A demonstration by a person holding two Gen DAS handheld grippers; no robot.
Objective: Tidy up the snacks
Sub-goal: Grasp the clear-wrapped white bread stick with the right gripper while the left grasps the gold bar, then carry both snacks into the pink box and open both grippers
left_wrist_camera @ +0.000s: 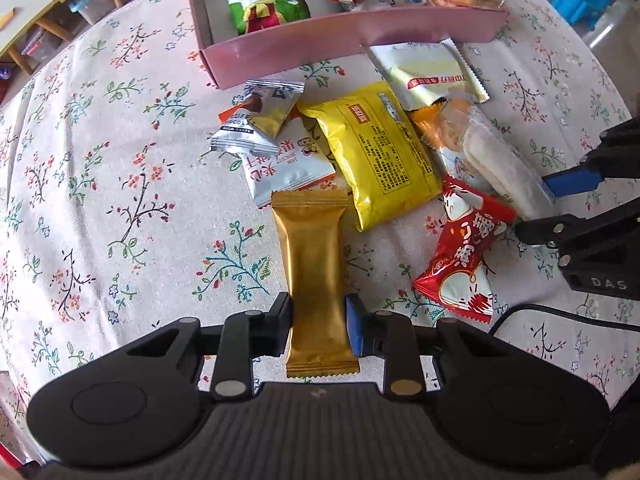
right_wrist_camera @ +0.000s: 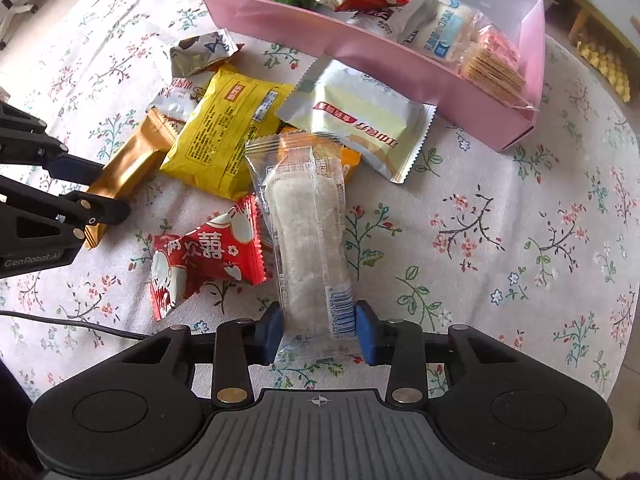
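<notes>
Gold bar point(left_wrist_camera: 314, 264) lies on the flowered tablecloth point(left_wrist_camera: 100, 200) at the near edge of the snack pile, short of the pink box point(left_wrist_camera: 352, 46). Left gripper point(left_wrist_camera: 318, 326) is pinched on its near end, pads against both long sides. Likely light; the foil looks slick and the wrapper can crumple, so hold the firm body, not the crimped end seal.

Clear-wrapped rice bar point(right_wrist_camera: 308, 236) lies beside the red candy packet point(right_wrist_camera: 204, 260). Right gripper point(right_wrist_camera: 316, 330) is pinched on its near end, at the barcode. Probably brittle inside and the film slippery, so squeeze lightly.

Readable: "JAM BISCUIT" on the white packet point(left_wrist_camera: 280, 164), "GenRobot.AI" on the left gripper body seen from the right wrist, "DAS" on the right one point(left_wrist_camera: 536, 206). Chinese text on the yellow packet point(left_wrist_camera: 380, 152) is too small to read.
</notes>
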